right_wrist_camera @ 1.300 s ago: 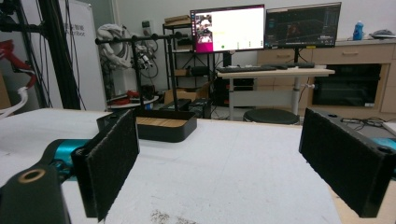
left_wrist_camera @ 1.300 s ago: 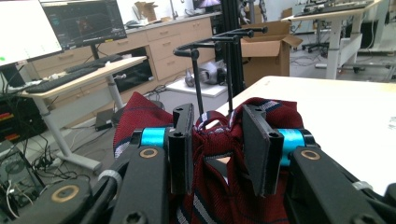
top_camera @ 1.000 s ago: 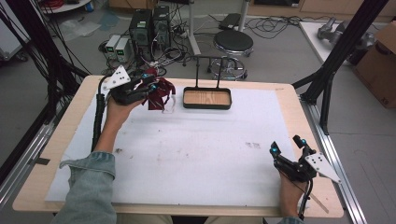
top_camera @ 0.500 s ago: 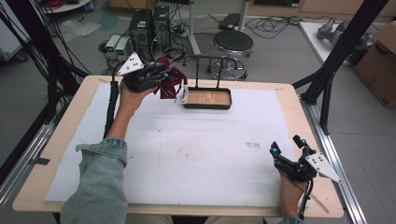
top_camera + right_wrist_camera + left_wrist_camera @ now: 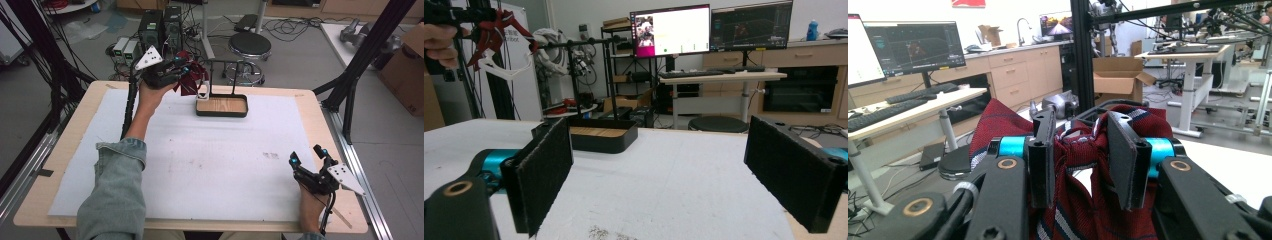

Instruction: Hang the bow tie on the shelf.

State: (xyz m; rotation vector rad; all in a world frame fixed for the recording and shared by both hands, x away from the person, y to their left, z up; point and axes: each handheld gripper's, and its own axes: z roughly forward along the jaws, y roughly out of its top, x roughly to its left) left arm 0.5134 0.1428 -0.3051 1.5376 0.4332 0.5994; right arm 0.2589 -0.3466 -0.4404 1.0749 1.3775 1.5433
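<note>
Here, the labels run from the held item outward.
Held item: a dark red striped tie (image 5: 1083,200) on a white hanger (image 5: 202,92), raised above the table's far edge, at about 11 o'clock of the table in the high view.
Left gripper (image 5: 1080,160): its two black jaws pinch the bunched red cloth between their pads; the hand grasps the body from below.
Rack (image 5: 222,75): a thin black rail on two posts, just at 3 o'clock of the tie; whether the hanger touches the rail cannot be told.
Tray (image 5: 222,106): a black-rimmed wooden base under the rack.
Right gripper (image 5: 659,170): jaws spread wide with nothing between them, low over the white mat (image 5: 200,165) at about 5 o'clock of the table.
</note>
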